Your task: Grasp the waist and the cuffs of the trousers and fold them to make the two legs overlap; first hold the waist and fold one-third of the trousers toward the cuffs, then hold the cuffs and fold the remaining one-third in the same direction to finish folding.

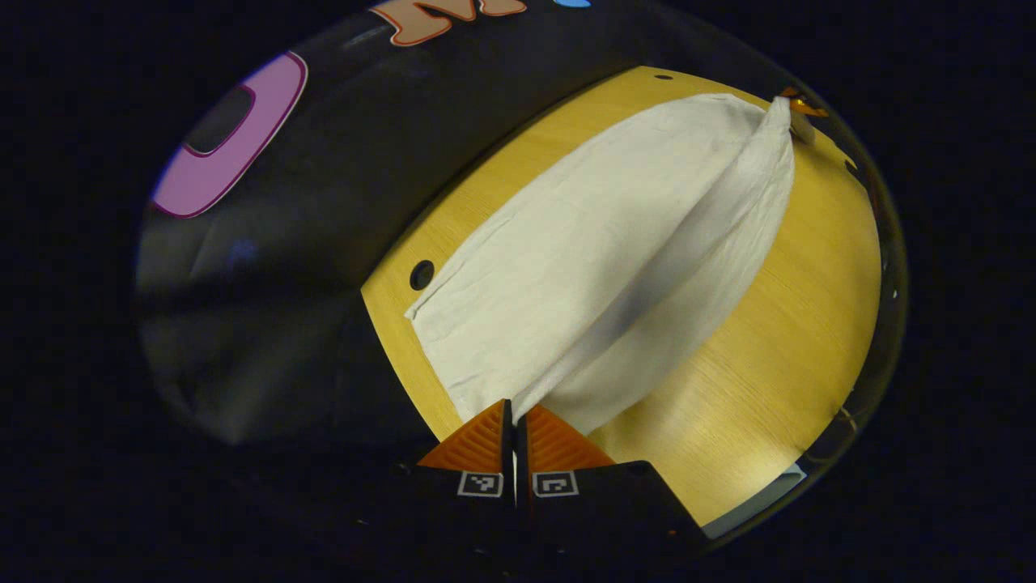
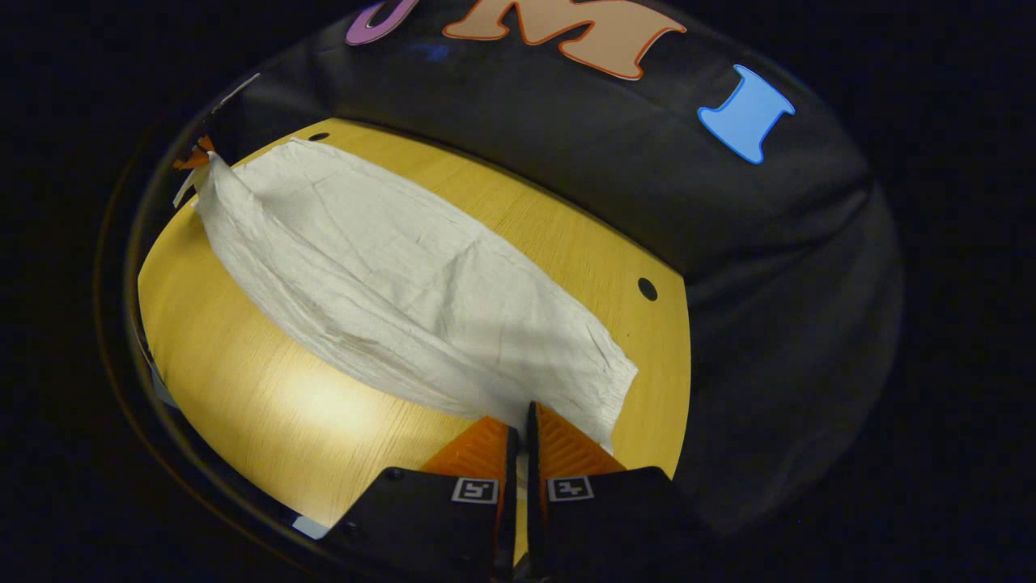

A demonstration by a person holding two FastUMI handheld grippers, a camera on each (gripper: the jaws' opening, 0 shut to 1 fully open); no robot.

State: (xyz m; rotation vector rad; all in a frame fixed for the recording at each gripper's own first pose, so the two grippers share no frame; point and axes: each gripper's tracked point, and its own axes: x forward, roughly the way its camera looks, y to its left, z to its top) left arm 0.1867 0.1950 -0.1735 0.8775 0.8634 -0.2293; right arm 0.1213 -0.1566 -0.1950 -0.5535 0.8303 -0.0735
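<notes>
**Trousers pinched at both ends, one leg lifted over the other**

The trousers (image 1: 615,243) lie across the wooden table (image 1: 769,364), pale, thin and limp; I judge them light and quick to sag, so edges and corners are the places to grip. My left gripper (image 1: 515,417) is closed on one end, my right gripper (image 2: 520,421) closed on the other. The left gripper view shows the right gripper far off at the raised fold's tip; the right gripper view shows the left one likewise.

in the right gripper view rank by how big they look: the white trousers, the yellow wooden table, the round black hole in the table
1. Yellow wooden table, though fisheye distorts it
2. White trousers
3. Round black hole, far the smallest
</notes>
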